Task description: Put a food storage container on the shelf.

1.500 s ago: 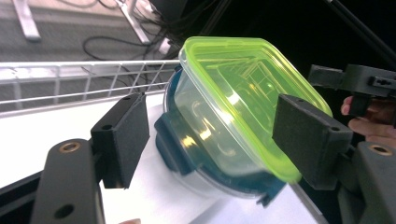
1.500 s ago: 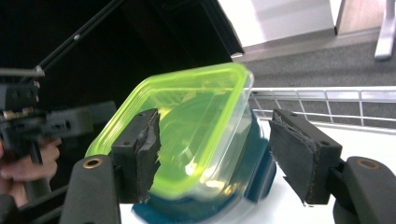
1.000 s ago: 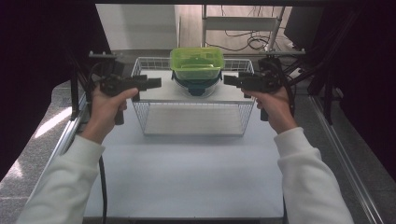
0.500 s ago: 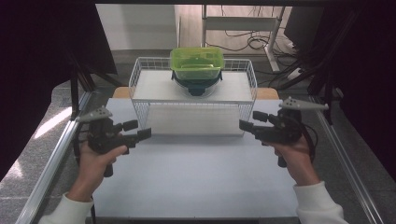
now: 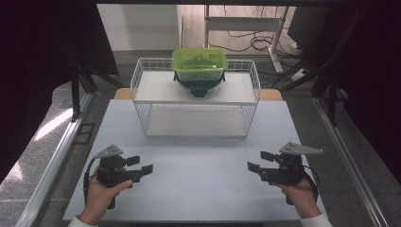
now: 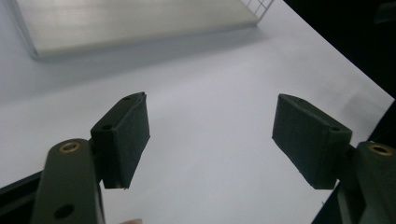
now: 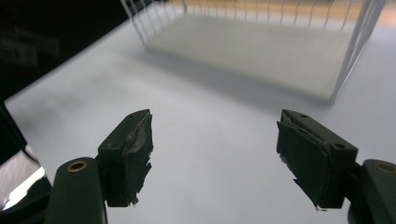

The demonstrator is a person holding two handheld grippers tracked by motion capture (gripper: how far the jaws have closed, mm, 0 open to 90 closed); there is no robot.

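Both claws have dropped from beside the wire basket (image 5: 196,99) at upper centre to the lower corners of the frame, apparently pulled back to rest. On the white tabletop (image 5: 198,165) the basket bears the green lidded container (image 5: 199,63), stacked on a dark bowl (image 5: 198,86) across its top. Left claw (image 5: 140,165) and right claw (image 5: 260,161) hover low, jaws wide, holding nothing, well apart from the container.

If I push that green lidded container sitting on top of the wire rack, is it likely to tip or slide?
The green container rests on a dark rounded bowl, so it probably wobbles or slides off rather than staying put. It looks like thin plastic, likely light. The wire rack seems light too and may shift.
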